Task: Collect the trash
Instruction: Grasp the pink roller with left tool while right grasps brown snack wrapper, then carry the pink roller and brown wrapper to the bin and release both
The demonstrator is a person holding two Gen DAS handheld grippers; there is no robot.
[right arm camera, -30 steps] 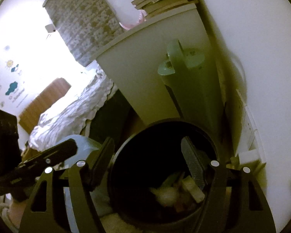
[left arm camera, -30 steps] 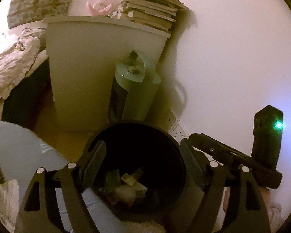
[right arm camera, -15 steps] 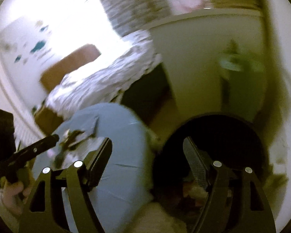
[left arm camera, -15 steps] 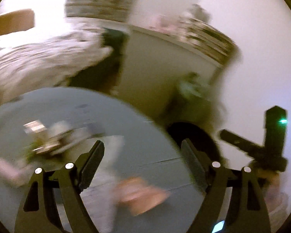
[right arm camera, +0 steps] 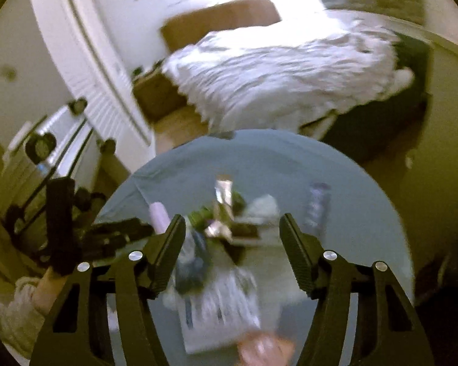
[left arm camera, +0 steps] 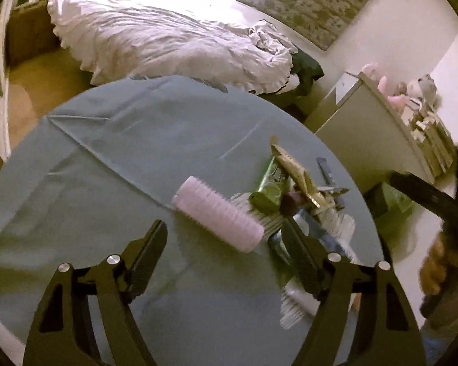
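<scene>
A heap of trash lies on the round table under a blue cloth (left arm camera: 113, 152): a green wrapper (left arm camera: 267, 187), a gold wrapper (left arm camera: 294, 170) and white crinkled papers (left arm camera: 290, 309). A pink ribbed cylinder (left arm camera: 218, 213) lies just ahead of my left gripper (left arm camera: 224, 253), whose jaws are closing with no pad touching it. In the blurred right wrist view my right gripper (right arm camera: 232, 241) hangs above the same heap; its jaws are closing with the gold wrapper (right arm camera: 221, 210) and a white printed packet (right arm camera: 219, 305) below them, not gripped. A purple wrapper (right arm camera: 317, 207) lies to the right.
A bed with a white duvet (left arm camera: 168, 39) stands beyond the table. A pale cabinet (left arm camera: 366, 140) with soft toys is at the right. A white door (right arm camera: 85, 70) and a wheeled cart (right arm camera: 42, 149) stand left of the table. A hand (right arm camera: 49, 280) holds the left gripper.
Both grippers swung away from the black bin, which has left both views, and now point down at the table with the trash heap.
</scene>
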